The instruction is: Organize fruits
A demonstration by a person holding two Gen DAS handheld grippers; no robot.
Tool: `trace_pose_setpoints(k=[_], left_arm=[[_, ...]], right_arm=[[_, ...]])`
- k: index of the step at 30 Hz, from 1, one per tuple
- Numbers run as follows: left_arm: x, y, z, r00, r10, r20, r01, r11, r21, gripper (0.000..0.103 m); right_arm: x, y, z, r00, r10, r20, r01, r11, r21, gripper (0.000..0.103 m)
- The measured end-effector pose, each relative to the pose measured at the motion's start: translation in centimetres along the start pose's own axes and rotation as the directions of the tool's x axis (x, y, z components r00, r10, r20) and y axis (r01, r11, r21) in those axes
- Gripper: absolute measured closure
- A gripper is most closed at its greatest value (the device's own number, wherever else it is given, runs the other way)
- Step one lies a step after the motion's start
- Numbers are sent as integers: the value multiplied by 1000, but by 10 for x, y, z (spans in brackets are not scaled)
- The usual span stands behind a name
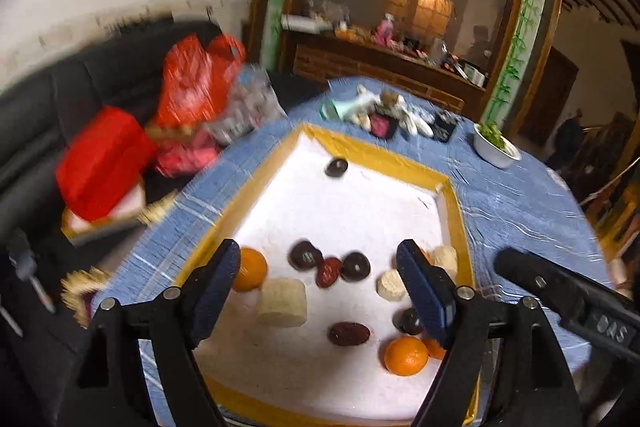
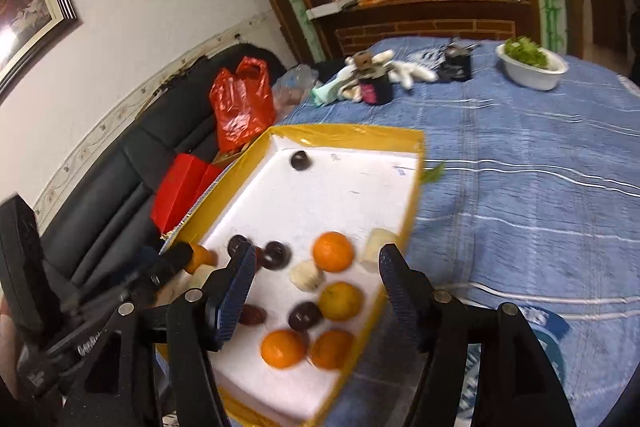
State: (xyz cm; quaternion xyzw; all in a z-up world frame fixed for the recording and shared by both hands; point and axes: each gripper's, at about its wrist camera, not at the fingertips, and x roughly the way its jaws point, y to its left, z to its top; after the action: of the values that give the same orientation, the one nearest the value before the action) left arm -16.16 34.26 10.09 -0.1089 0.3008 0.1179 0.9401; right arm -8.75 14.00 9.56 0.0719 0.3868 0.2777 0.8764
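Both the left tongs (image 1: 320,291) and the right tongs (image 2: 318,291) stand wide apart with nothing gripped, above the white tray (image 1: 352,203) with yellow rim on the blue-clothed bench (image 2: 520,187). Oranges (image 2: 333,251), dark fruits (image 1: 306,255) and pale cylinders (image 1: 282,303) lie loose in the tray. The right-hand finger (image 1: 426,295) of the left tongs covers part of a dark fruit and an orange, and motion blur smears the red bags (image 1: 192,83) beyond.
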Motion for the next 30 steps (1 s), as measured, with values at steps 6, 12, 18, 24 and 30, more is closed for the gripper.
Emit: trace_pose_setpoints(k=[6,12,18,24,30], left_arm=[[-55,-42,-2,933,236,271,-262,963,63,0],[-75,-63,-10,949,155,276,-179,982,67,0],[-70,-86,-21,977,124,175,-143,985,97,0],[-66,-102,-26,982,144,125,-158,981,110,0],[-62,-115,-30,988,127,89,-139,980,145,0]], right_arm=[[-38,-21,-21,997,-53,61,51,998,39,28],[-63,-42,-39,994,-62,88,52,993,109,26],[-80,-39,-58,989,-82,126,72,994,82,20],[-101,-43,-68,968,-164,188,158,986,44,14],[-107,-54,-72,965,-184,188,174,982,69,13]])
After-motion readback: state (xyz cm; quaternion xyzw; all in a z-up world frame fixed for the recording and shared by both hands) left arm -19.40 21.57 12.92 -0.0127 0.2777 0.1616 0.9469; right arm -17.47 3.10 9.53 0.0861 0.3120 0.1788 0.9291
